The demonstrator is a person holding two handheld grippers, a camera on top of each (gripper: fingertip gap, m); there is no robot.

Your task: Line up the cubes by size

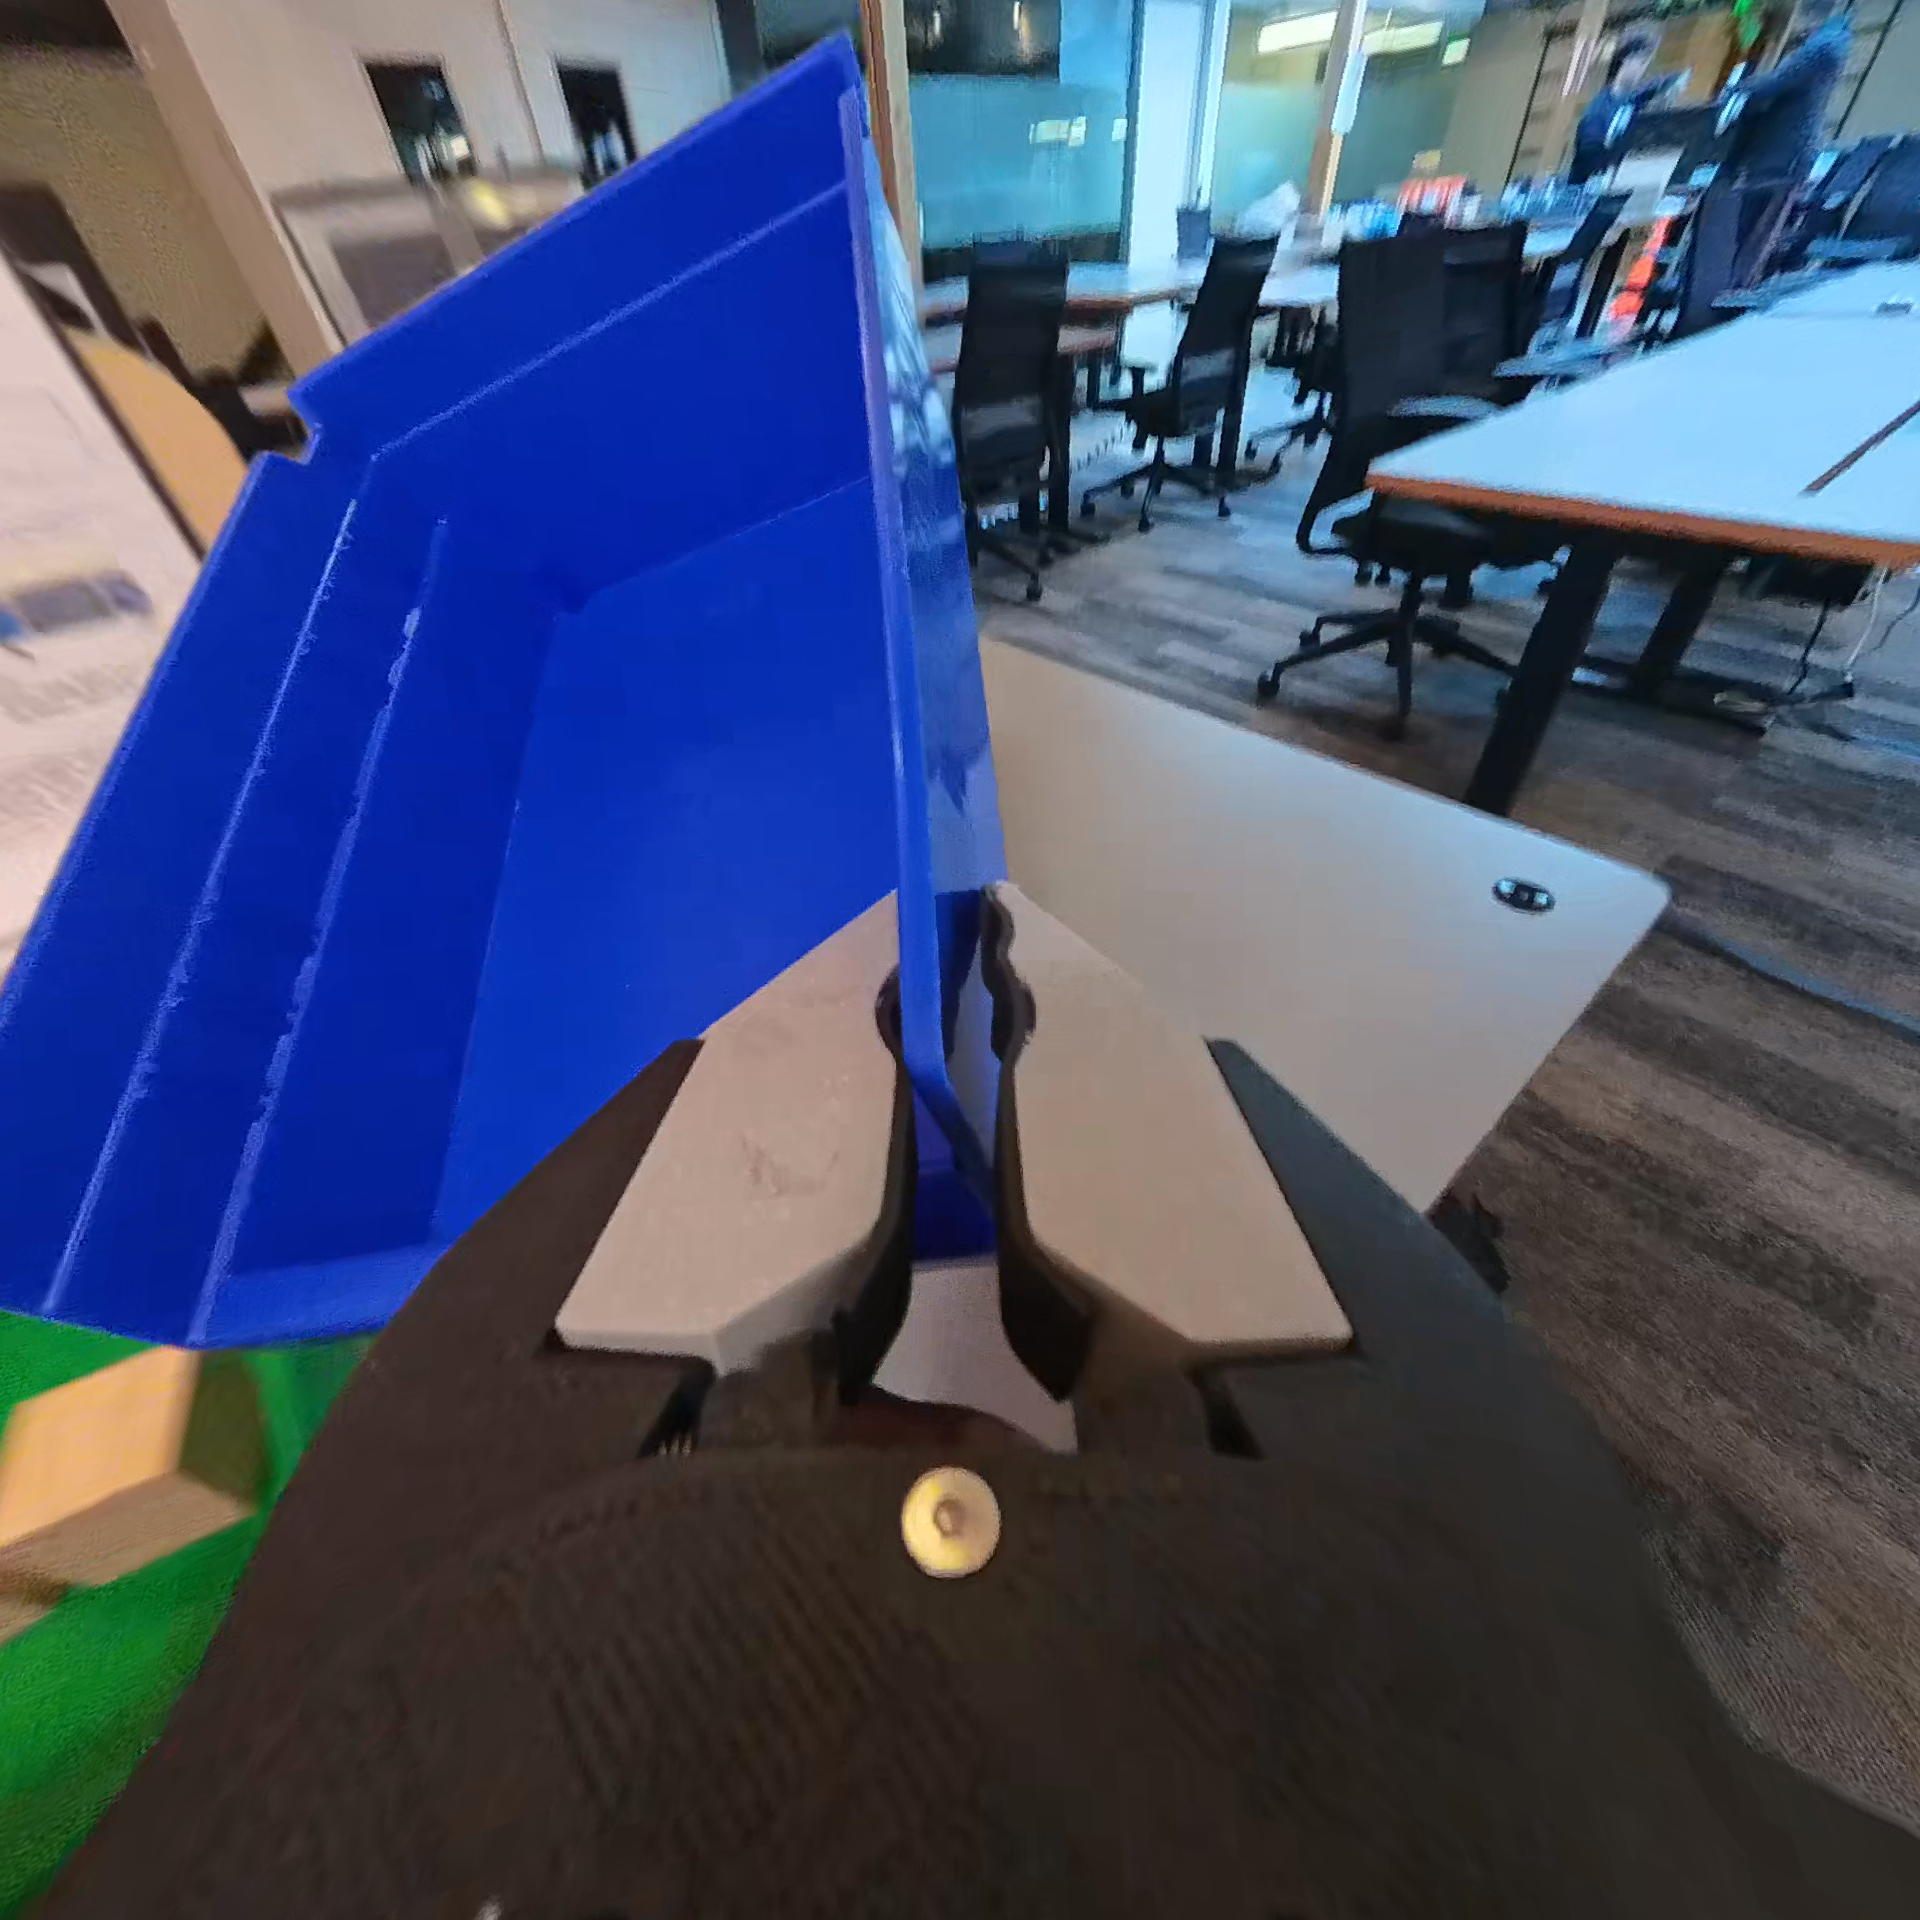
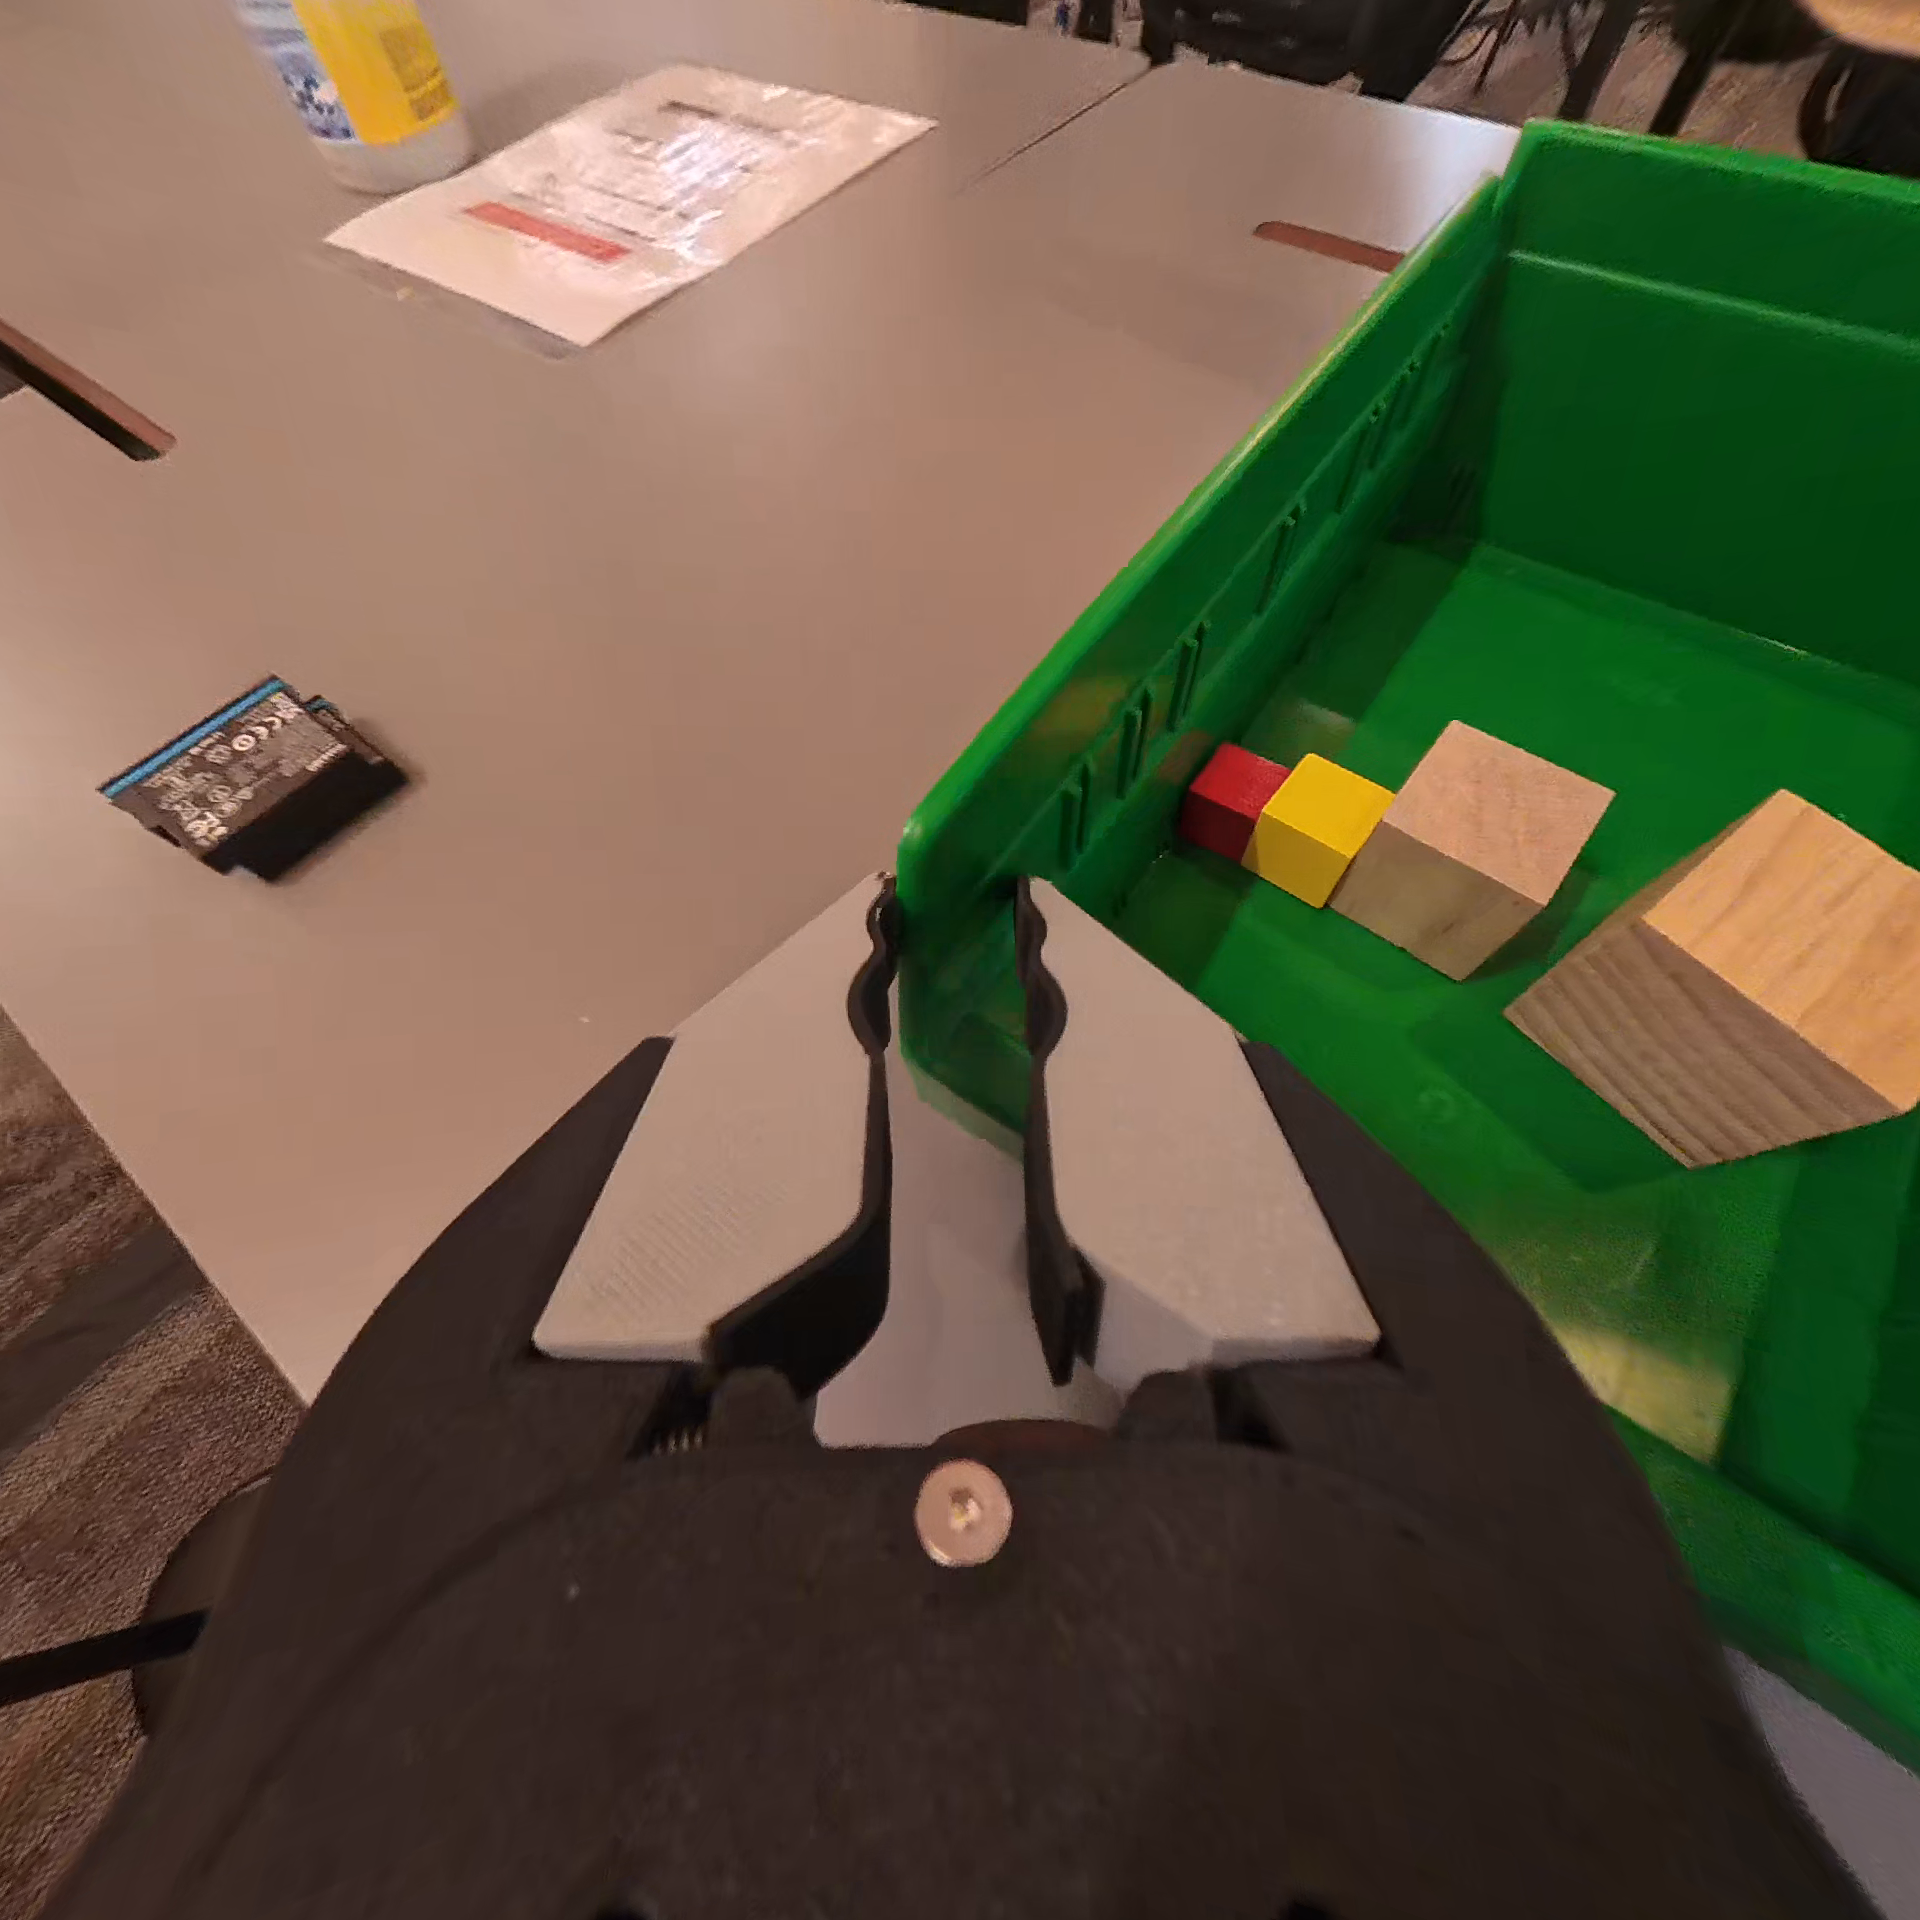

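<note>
In the right wrist view a green bin [image 2: 1683, 436] holds a row of cubes: a small red cube [image 2: 1231, 795], a yellow cube [image 2: 1314, 826], a medium wooden cube [image 2: 1475, 842] and a large wooden cube [image 2: 1745, 966] set slightly apart. My right gripper [image 2: 951, 914] is shut on the green bin's near left wall. In the left wrist view my left gripper [image 1: 940, 956] is shut on the side wall of an empty blue bin [image 1: 623, 727], held tilted above the green bin [image 1: 62, 1714]. A wooden cube [image 1: 94, 1455] shows blurred below it.
On the grey table [image 2: 623, 571] lie a black battery pack [image 2: 255, 779], a plastic-sleeved paper [image 2: 634, 197] and a yellow-and-white bottle [image 2: 364, 83]. The left wrist view shows the white table corner [image 1: 1299, 935], office chairs [image 1: 1392, 436], another table [image 1: 1683, 436] and people far back.
</note>
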